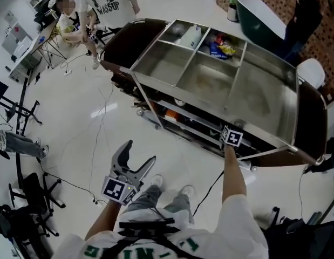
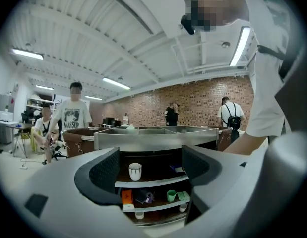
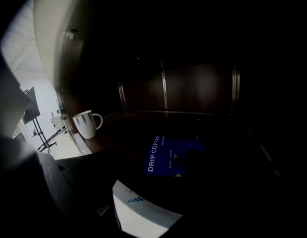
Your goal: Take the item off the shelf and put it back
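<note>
**Head view:** The left gripper hangs over the floor in front of the cart, its jaws wide apart and empty. The right gripper reaches in under the cart's steel top, and only its marker cube shows.

**Left gripper view:** The jaws stand apart with nothing between them. Beyond them a mug stands on the upper shelf, and a green cup sits one shelf lower.

**Right gripper view:** The inside of the shelf is dark. The coffee box lies flat on the shelf board, just ahead of the jaws. As far as the dimness shows, the jaws are spread wide and grip nothing. The mug stands to the left by the shelf's edge. A white packet lies nearest the camera.
</note>
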Available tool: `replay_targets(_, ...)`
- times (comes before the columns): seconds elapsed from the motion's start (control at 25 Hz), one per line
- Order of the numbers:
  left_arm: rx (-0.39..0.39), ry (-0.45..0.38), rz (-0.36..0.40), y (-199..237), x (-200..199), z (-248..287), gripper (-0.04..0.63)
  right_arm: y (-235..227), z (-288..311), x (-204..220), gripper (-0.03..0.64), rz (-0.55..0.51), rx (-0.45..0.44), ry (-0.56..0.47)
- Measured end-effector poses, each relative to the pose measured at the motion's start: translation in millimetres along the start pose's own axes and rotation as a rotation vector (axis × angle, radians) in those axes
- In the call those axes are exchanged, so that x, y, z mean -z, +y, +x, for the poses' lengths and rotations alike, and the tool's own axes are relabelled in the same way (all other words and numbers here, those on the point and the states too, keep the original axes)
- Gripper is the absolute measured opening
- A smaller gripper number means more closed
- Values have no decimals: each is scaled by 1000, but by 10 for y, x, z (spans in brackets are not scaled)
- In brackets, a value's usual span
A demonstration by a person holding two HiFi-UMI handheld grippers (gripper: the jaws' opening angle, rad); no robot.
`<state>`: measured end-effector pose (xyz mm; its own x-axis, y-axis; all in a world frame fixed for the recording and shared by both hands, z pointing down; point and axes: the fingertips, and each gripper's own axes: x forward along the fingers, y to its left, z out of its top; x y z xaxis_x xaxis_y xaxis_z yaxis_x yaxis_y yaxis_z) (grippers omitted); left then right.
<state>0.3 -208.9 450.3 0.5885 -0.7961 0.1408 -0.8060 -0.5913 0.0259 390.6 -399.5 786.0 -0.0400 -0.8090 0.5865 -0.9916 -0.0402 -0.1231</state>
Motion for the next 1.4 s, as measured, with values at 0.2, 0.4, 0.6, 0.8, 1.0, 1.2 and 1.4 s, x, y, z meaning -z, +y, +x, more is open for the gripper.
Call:
replay_targets(0.2, -22, 18, -5, 50, 58, -1, 379, 40, 47, 228, 399, 58, -11, 200)
replay_targets(0.4, -27, 25, -5, 49, 111, -17, 379, 227, -80, 606, 313, 115, -15, 437)
replay_targets(0.6, -31, 33, -4, 58, 132, -67, 379, -101, 103, 23, 179, -97, 69, 137)
replay_targets(0.8, -28, 47, -2, 63, 185, -151, 379, -147, -9, 120, 18, -209, 101, 161)
replay_targets(1.0, -35, 55, -3, 88, 222, -211, 379, -72, -62, -78, 140, -83, 33, 24)
replay_targets(1.2, -43, 65, 7, 115, 270, -233, 379, 31, 131, -10, 463, -137, 33, 101)
replay_targets(1.4, -61, 71, 7, 128, 284, -335, 379, -35, 215, -105, 447, -203, 35, 100)
